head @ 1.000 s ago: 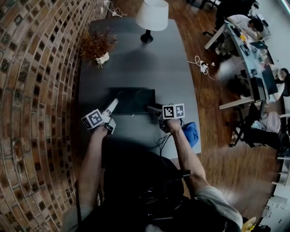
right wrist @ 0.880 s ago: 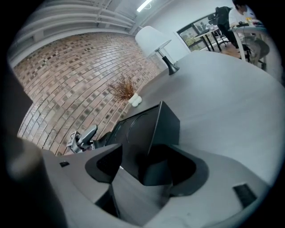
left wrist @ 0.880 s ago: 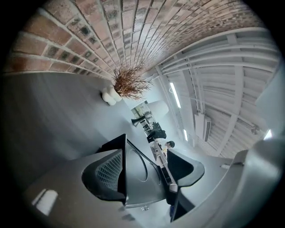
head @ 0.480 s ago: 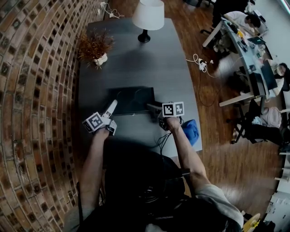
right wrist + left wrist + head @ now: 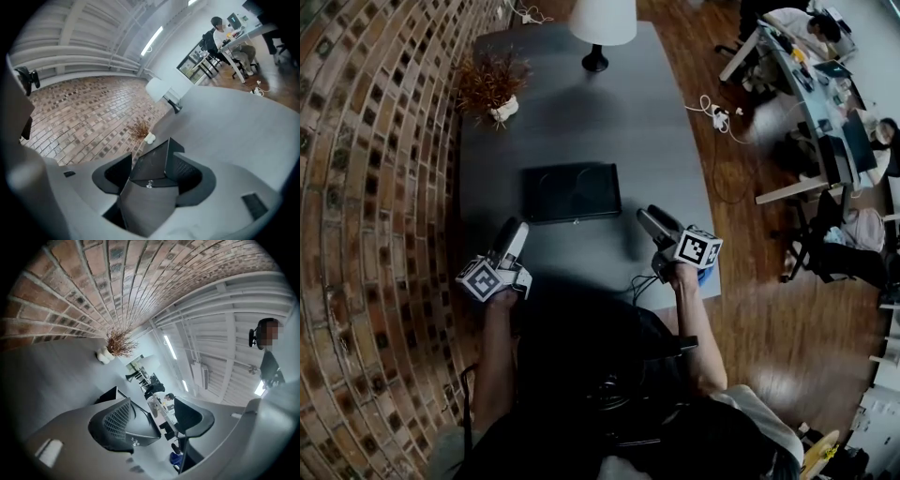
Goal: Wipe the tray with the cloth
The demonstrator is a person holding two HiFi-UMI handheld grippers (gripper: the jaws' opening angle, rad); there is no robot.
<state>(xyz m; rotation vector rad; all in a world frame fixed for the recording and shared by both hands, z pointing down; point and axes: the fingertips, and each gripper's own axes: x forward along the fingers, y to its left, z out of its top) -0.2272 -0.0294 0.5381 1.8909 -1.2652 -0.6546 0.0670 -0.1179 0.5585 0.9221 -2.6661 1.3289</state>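
Observation:
A black rectangular tray (image 5: 572,192) lies flat mid-table. My left gripper (image 5: 511,234) hovers near the table's front left, short of the tray's near left corner. Its jaws are closing and hold nothing. My right gripper (image 5: 649,221) hangs off the tray's near right corner, clear of it, jaws closing and also empty. A blue cloth (image 5: 706,275) peeks out behind the right hand at the table's front right edge. In the left gripper view the left gripper (image 5: 157,417) faces the tray (image 5: 108,394) and the cloth (image 5: 176,459). In the right gripper view the right gripper (image 5: 150,177) looks at the tray (image 5: 149,161).
A potted dry plant (image 5: 492,89) stands at the back left and a white lamp (image 5: 602,23) at the back middle of the grey table (image 5: 581,112). A brick wall (image 5: 366,187) runs along the left. A cable (image 5: 636,286) hangs off the front edge. Office desks with people are at the far right.
Both grippers have pulled back from the tray's near edge toward the person. The left went down and left, the right went right and nearer.

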